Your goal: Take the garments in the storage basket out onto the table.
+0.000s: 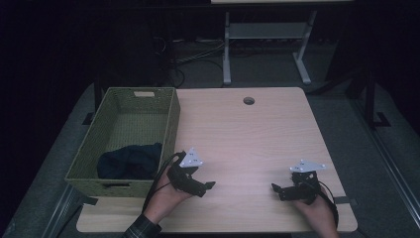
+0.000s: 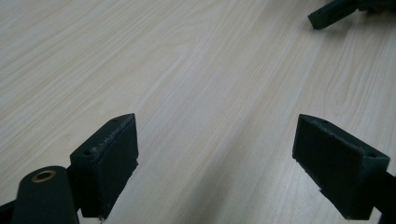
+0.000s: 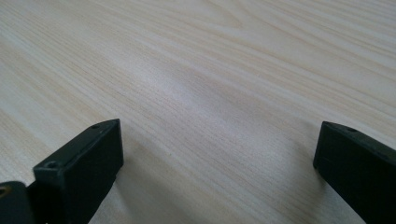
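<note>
A green woven basket [image 1: 171, 116] stands on the left part of the light wooden table [image 1: 247, 134]. A dark blue cloth [image 1: 130, 161] lies bunched in the basket's near end. My left gripper [image 1: 209, 186] rests low over the table just right of the basket's near corner, pointing right. My right gripper [image 1: 275, 189] sits near the table's front right, pointing left toward the other. In the left gripper view the jaws stand wide apart over bare wood, gripper [image 2: 217, 172] open and empty. In the right gripper view the gripper [image 3: 219, 172] is likewise open with nothing between its jaws.
A round cable hole [image 1: 248, 100] sits near the table's far edge. Beyond the table stand a white desk frame [image 1: 267, 34] and floor cables [image 1: 193, 54]. The other gripper's jaw tip [image 2: 329, 14] shows at the top right of the left gripper view.
</note>
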